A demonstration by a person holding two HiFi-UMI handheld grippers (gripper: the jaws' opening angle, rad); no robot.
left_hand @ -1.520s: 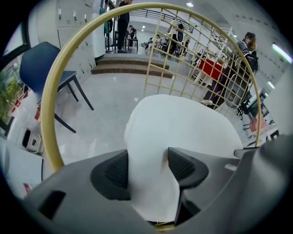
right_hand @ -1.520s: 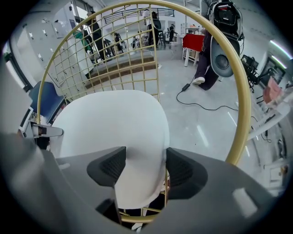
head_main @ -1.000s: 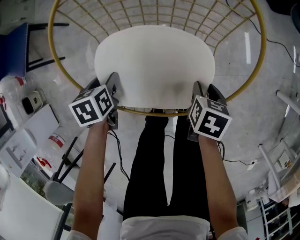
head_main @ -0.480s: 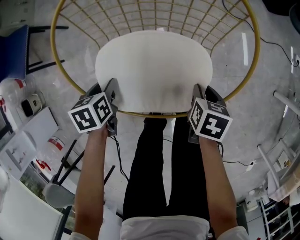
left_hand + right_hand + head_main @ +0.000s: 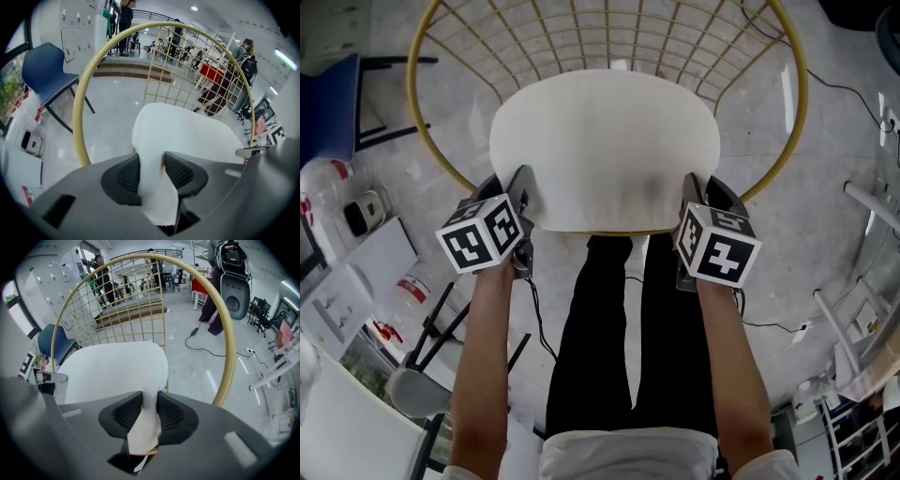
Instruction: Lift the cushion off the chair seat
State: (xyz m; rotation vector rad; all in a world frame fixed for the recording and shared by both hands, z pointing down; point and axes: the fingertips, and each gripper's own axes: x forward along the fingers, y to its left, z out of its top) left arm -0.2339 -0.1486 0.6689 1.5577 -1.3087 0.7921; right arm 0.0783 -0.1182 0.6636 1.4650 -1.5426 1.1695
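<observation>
Floor: pale grey, glossy, with a black cable trailing across it at the upper right; the wire chair stands on it directly in front of the person, a thick gold ring round a gold wire grid.

Cushion: white, rounded, lying on the wire seat inside the ring, with its near edge at the front rim and held at both corners; whether that edge is raised off the rim cannot be told.

Person: legs in black trousers below the cushion's near edge; both bare forearms reach forward and down.

Blue chair: well apart, off to the left.

Left gripper: at the cushion's near-left corner; jaws have just been closing and now pinch a fold of the white fabric between the ribbed pads.

Right gripper: at the near-right corner; jaws likewise just been closing, pressed on the cushion's edge, fabric squeezed thin between them; a sliver of gold rim shows under the fold.

Marker cubes: one on each gripper, facing up.
</observation>
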